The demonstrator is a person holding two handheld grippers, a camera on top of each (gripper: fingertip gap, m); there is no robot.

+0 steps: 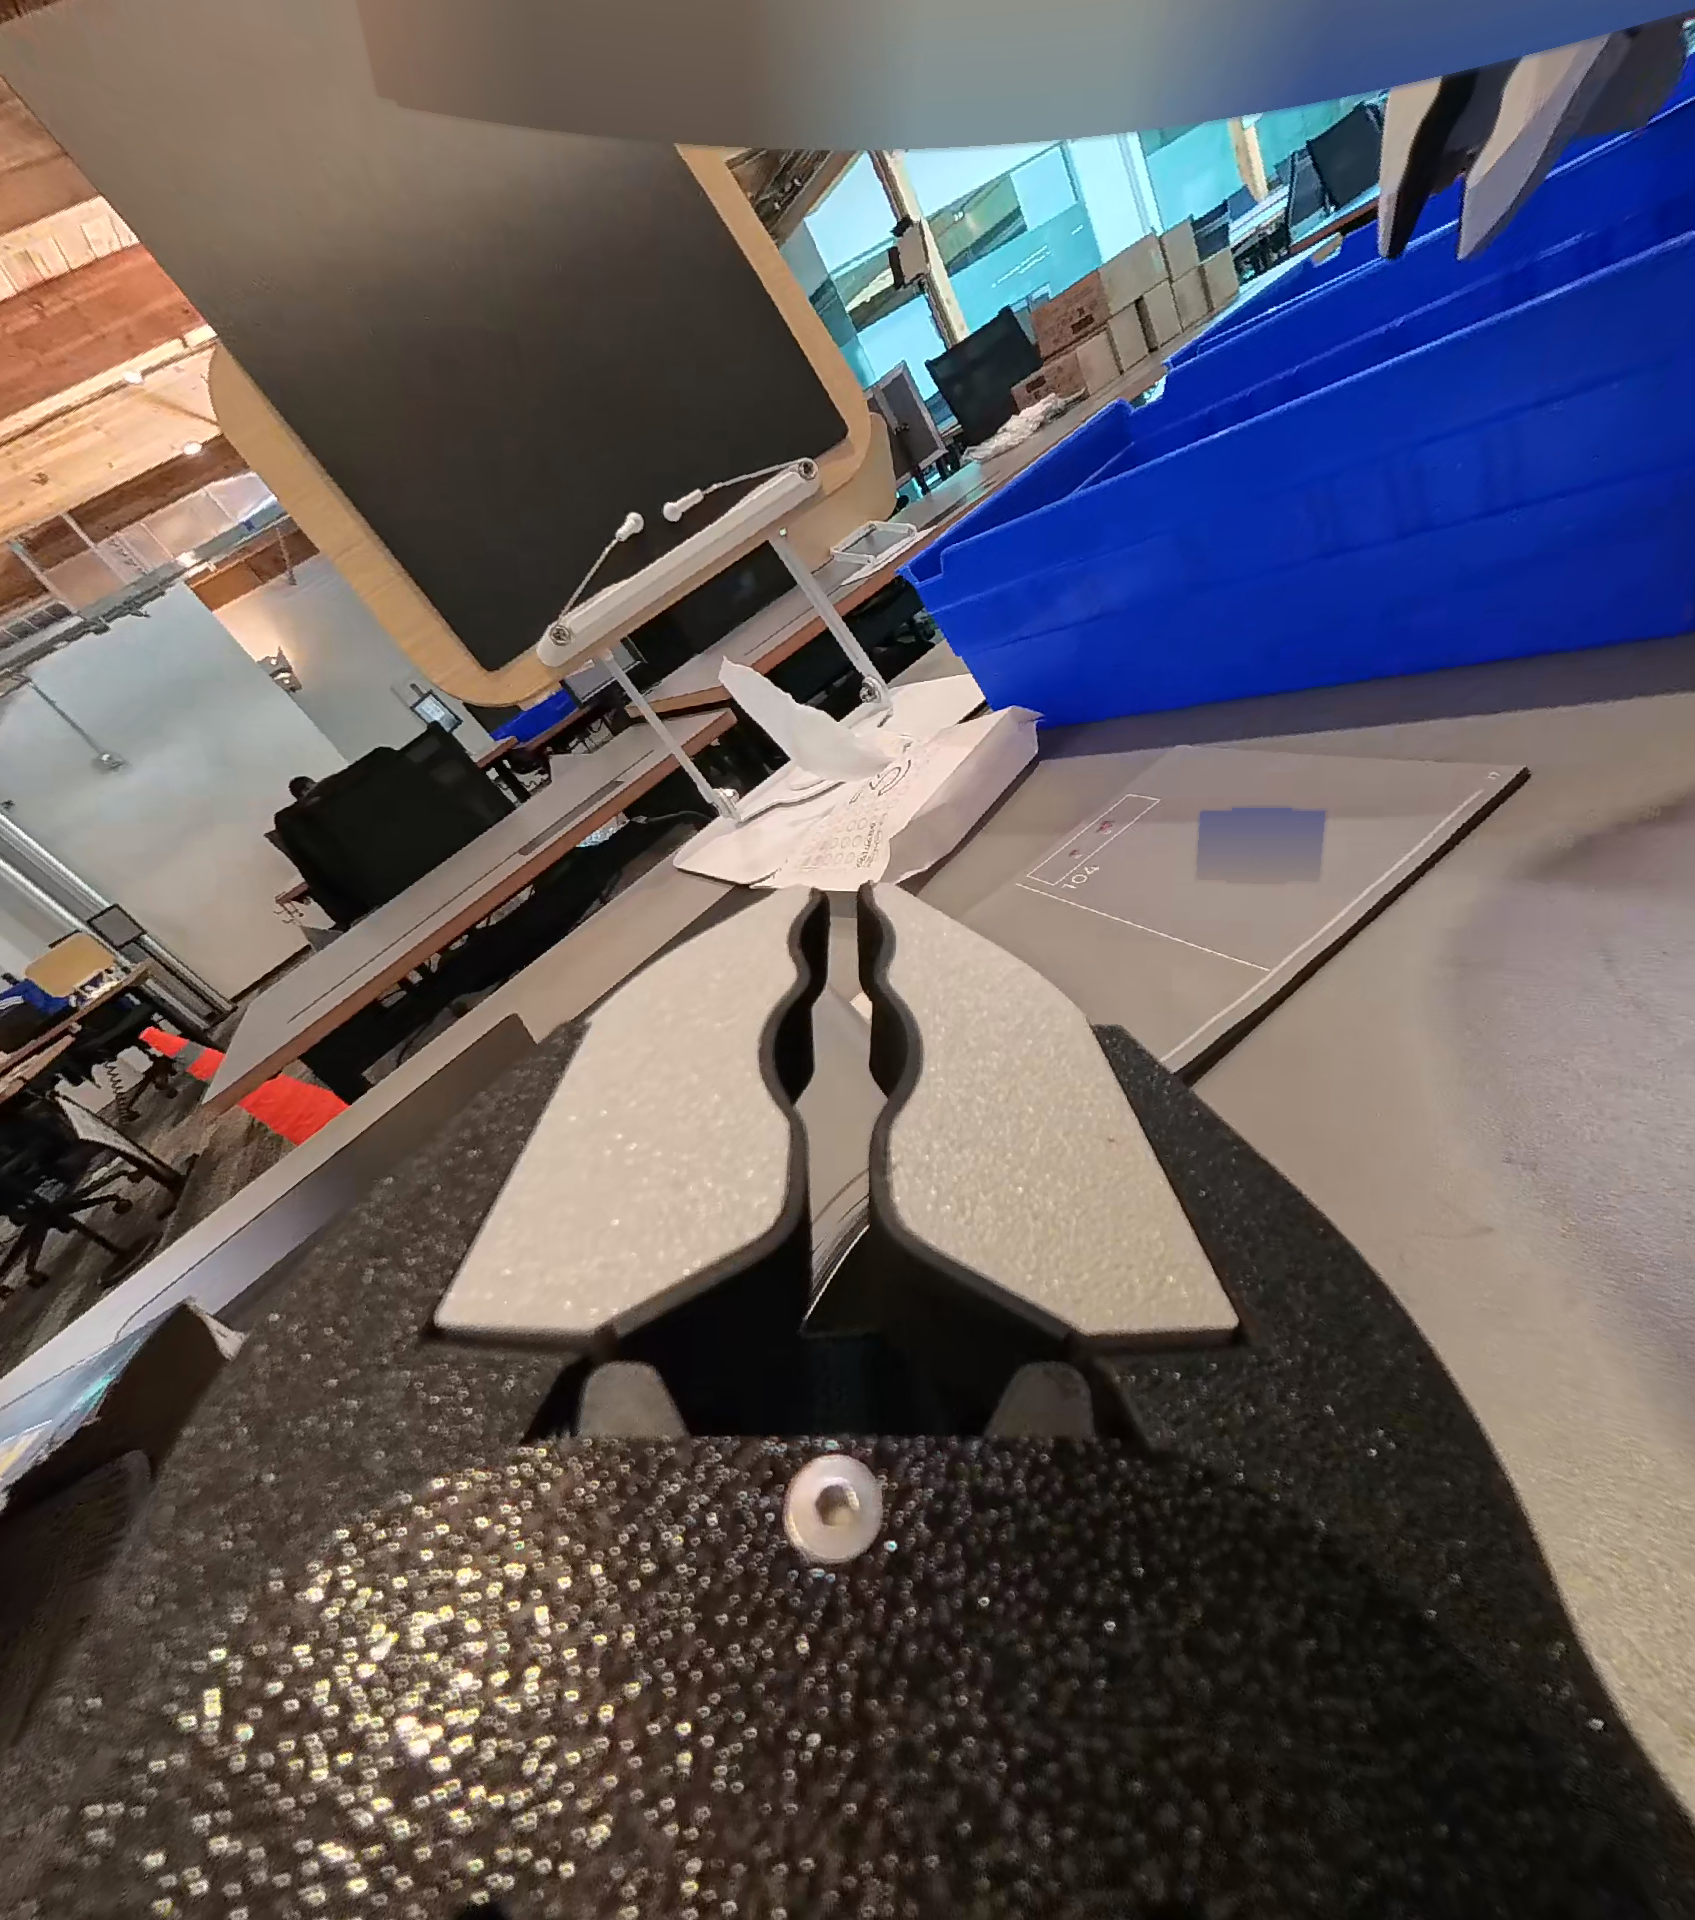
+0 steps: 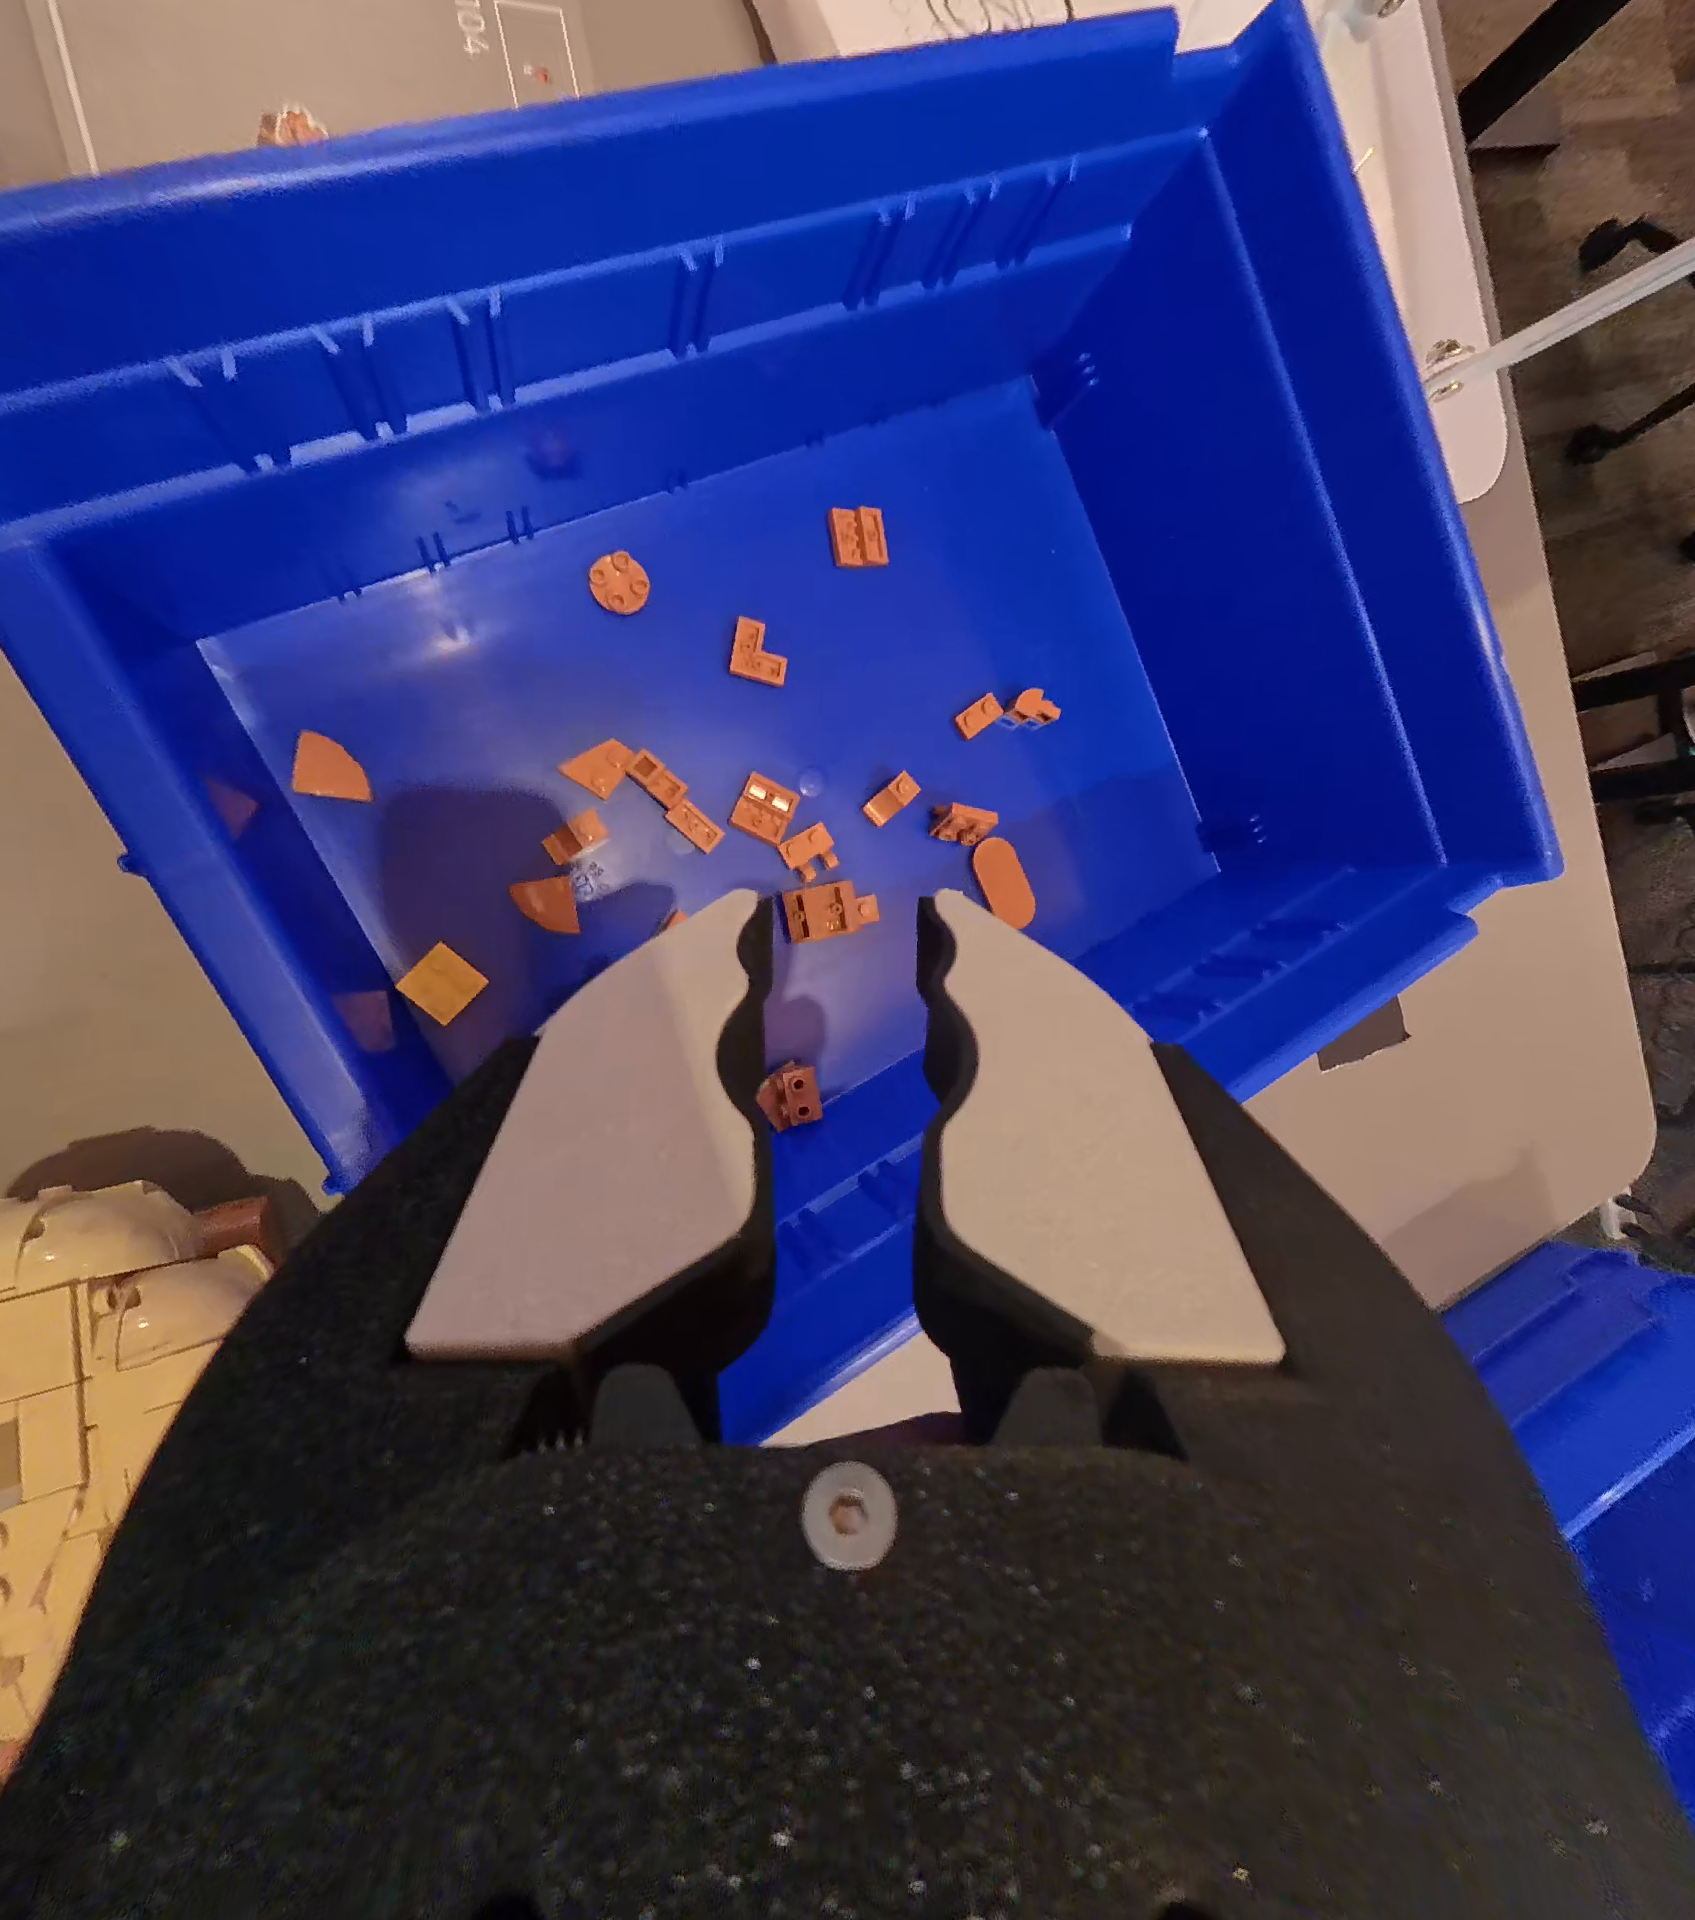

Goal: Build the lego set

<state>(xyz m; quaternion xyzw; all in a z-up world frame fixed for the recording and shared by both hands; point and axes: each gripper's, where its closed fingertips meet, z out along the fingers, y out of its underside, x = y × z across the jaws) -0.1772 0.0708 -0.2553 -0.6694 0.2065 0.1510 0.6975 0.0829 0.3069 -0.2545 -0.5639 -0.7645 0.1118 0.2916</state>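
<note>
1. Brick (image 2: 827,914), brown and flat with studs, lies on the floor of the blue bin (image 2: 510,208), seen right between the tips of the right gripper (image 2: 845,902).
2. The right gripper's fingers stand apart. Neither pad presses on the brick, and nothing is in the grasp. The gripper hangs over the near end of the bin, pointing down into it.
3. A smaller brown piece (image 2: 793,1099) shows lower in the gap, near the bin's near wall. An oval brown tile (image 2: 1004,878) lies just beside the right-hand fingertip.
4. More brown pieces (image 2: 760,805) are scattered across the bin floor, mostly apart from one another.
5. A tan brick model (image 2: 43,1351) sits on the table outside the bin, to the left.
6. The left gripper (image 1: 845,894) is well apart from all this, low over the grey table (image 1: 1549,1143). Its fingers are drawn almost together, leaving a thin slit. I cannot tell whether anything thin sits in it.
7. Nearest ahead of it is a white paper packet (image 1: 874,821), with a grey mat (image 1: 1290,883) beside that.
</note>
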